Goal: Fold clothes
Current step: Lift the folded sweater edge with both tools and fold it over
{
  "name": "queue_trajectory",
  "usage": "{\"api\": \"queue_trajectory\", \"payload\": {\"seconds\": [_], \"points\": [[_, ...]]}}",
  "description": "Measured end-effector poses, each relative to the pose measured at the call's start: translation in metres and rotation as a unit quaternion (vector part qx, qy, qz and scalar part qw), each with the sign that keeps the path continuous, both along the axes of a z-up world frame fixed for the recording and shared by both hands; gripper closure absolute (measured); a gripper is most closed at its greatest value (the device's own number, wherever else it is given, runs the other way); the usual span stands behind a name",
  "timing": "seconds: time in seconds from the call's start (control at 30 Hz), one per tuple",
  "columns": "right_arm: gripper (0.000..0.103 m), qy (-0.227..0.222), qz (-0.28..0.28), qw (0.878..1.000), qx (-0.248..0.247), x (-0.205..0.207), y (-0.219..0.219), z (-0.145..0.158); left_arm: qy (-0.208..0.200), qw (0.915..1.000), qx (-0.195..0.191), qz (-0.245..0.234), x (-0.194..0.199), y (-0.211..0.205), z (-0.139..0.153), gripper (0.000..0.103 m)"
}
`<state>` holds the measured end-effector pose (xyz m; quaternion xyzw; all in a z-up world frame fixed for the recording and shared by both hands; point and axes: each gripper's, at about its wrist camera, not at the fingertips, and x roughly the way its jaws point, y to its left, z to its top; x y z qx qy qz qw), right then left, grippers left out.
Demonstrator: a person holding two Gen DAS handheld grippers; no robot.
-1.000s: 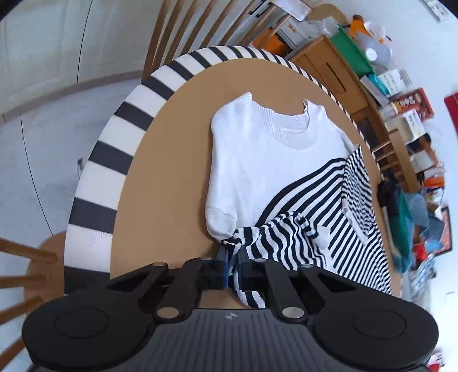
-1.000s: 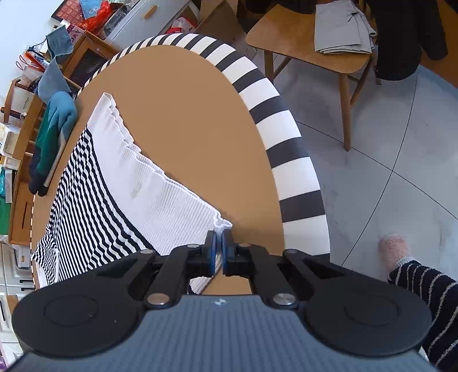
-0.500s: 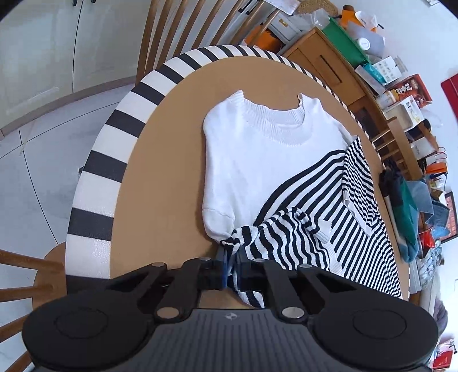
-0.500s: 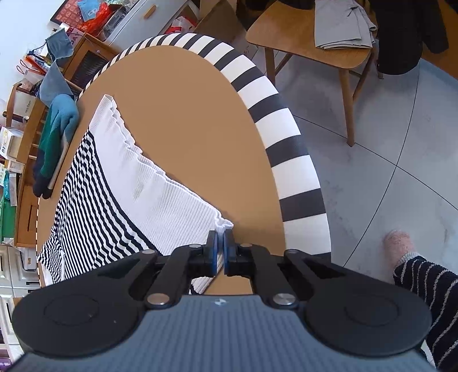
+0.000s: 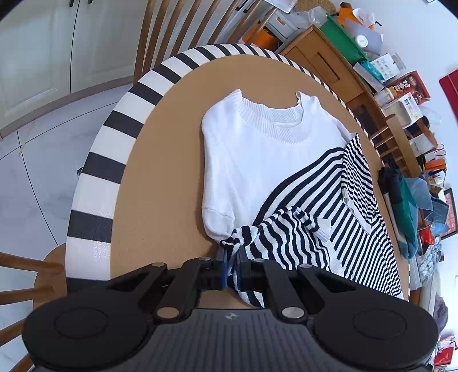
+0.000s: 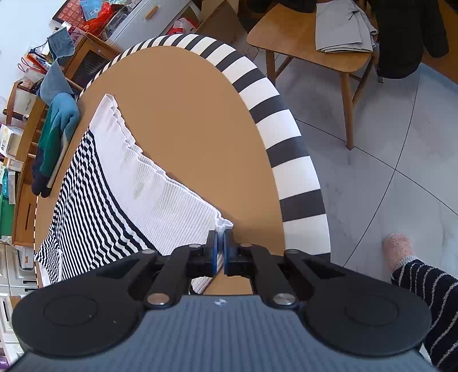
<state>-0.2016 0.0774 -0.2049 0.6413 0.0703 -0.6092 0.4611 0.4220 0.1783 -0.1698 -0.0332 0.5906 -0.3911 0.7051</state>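
Note:
A white knit sweater (image 5: 257, 160) with black stripes across its lower half lies flat on the round brown table (image 5: 160, 177), neckline at the far side. Its striped near sleeve (image 5: 280, 237) is bunched, and my left gripper (image 5: 232, 257) is shut on the end of it. In the right wrist view the same sweater's white ribbed hem (image 6: 160, 189) runs across the table (image 6: 200, 137). My right gripper (image 6: 219, 243) is shut on the near corner of that hem. The other striped sleeve (image 5: 357, 183) is folded over the body.
The table rim (image 5: 94, 171) is padded in black and white bands. Wooden chairs (image 5: 177, 25) stand at the far side, and a wooden stool (image 6: 312, 48) carries folded grey cloth. A cluttered shelf (image 5: 380, 85) lines the right. A person's slippered foot (image 6: 399, 249) is on the tiled floor.

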Motion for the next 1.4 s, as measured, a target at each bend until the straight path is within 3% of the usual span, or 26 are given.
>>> {"api": "queue_trajectory", "payload": {"seconds": [0.6, 0.93, 1.2, 1.4], "points": [[0.099, 0.005, 0.003, 1.000, 0.004, 0.007, 0.001, 0.002, 0.006, 1.0000, -0.003, 0.006, -0.002, 0.002, -0.001, 0.096], [0.099, -0.018, 0.015, 1.000, 0.008, 0.001, -0.003, 0.015, 0.024, 0.9991, -0.019, 0.030, 0.004, 0.008, 0.007, 0.097], [0.099, -0.065, 0.058, 0.996, -0.010, -0.010, -0.022, 0.042, 0.026, 0.9955, -0.061, 0.068, -0.001, 0.010, 0.046, 0.097], [0.099, -0.110, 0.084, 0.990, -0.026, -0.016, -0.047, 0.063, 0.026, 0.9917, -0.093, 0.084, -0.003, -0.013, 0.089, 0.097]]}}
